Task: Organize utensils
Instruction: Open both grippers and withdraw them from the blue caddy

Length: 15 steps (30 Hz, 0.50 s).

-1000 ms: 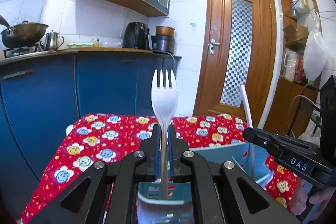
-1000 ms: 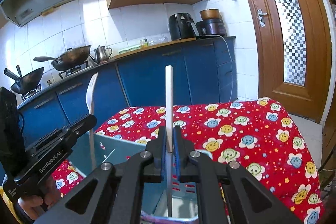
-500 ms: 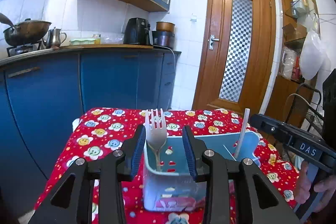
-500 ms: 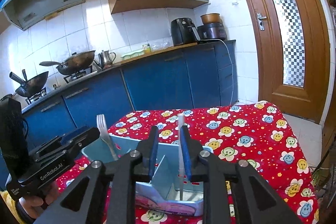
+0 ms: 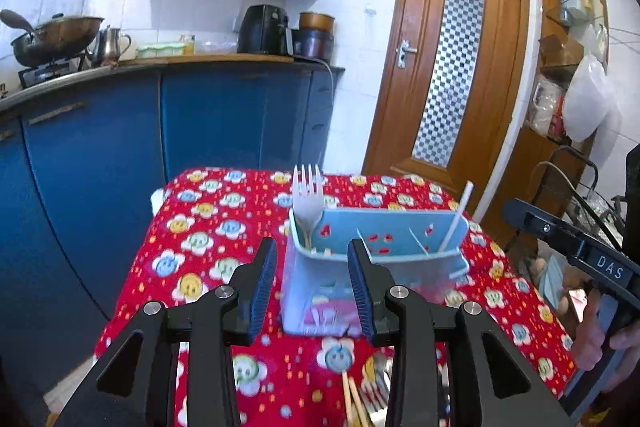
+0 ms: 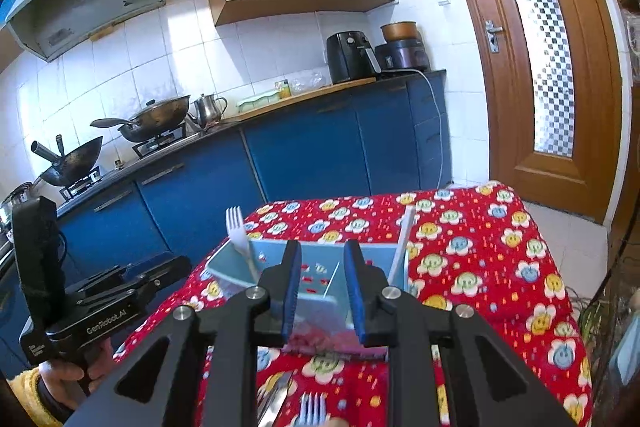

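Observation:
A light blue divided utensil holder (image 5: 376,239) (image 6: 320,267) stands on the red flowered tablecloth. A white plastic fork (image 5: 307,195) (image 6: 237,231) stands upright in its left compartment. A white straight utensil handle (image 5: 458,215) (image 6: 402,247) leans in its right compartment. My left gripper (image 5: 312,287) is open and empty, just in front of the holder. My right gripper (image 6: 320,291) is open and empty, also in front of it. Loose utensils lie near the front edge: chopsticks and forks (image 5: 368,395), a knife and a fork (image 6: 296,403).
The table's red cloth (image 5: 200,235) ends at a drop on the left toward blue kitchen cabinets (image 5: 120,147). A wooden door (image 5: 448,67) is behind. The other handheld gripper's body shows at the right of the left wrist view (image 5: 580,259) and at the left of the right wrist view (image 6: 100,307).
Both grippers opened, released the fork and the white utensil into the holder, and pulled back and up away from it.

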Each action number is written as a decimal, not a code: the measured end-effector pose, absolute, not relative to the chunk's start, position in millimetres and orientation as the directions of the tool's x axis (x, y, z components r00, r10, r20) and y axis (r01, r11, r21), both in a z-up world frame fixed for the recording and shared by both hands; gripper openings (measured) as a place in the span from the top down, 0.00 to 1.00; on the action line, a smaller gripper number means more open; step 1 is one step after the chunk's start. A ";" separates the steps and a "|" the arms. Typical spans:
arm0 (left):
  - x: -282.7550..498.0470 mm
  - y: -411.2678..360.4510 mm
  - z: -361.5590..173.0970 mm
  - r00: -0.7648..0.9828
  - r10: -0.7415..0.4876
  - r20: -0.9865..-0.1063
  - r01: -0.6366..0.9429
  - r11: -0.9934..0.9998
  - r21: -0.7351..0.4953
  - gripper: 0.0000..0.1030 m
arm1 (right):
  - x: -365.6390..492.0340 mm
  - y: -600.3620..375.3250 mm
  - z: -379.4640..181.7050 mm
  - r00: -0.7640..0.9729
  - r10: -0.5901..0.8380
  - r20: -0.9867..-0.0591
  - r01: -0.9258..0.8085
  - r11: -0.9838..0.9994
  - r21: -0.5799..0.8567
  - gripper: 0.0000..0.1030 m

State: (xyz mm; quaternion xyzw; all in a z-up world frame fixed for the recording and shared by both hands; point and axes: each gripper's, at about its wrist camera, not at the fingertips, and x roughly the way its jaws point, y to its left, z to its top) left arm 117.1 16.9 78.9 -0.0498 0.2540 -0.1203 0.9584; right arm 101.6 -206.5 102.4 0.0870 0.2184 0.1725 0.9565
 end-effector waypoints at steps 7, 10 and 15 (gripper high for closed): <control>97.1 22.6 71.4 0.796 -0.264 -0.545 0.210 0.965 -0.159 0.64 | 76.8 -212.2 91.5 0.801 0.414 -0.433 -0.290 0.901 0.324 0.76; 88.8 22.8 65.9 0.775 -0.256 -0.578 0.214 0.967 -0.141 0.64 | 65.3 -212.2 85.7 0.790 0.407 -0.458 -0.278 0.904 0.324 0.76; 80.0 21.1 54.7 0.724 -0.261 -0.638 0.225 0.964 -0.139 0.64 | 47.9 -213.2 72.7 0.768 0.386 -0.510 -0.248 0.915 0.319 0.76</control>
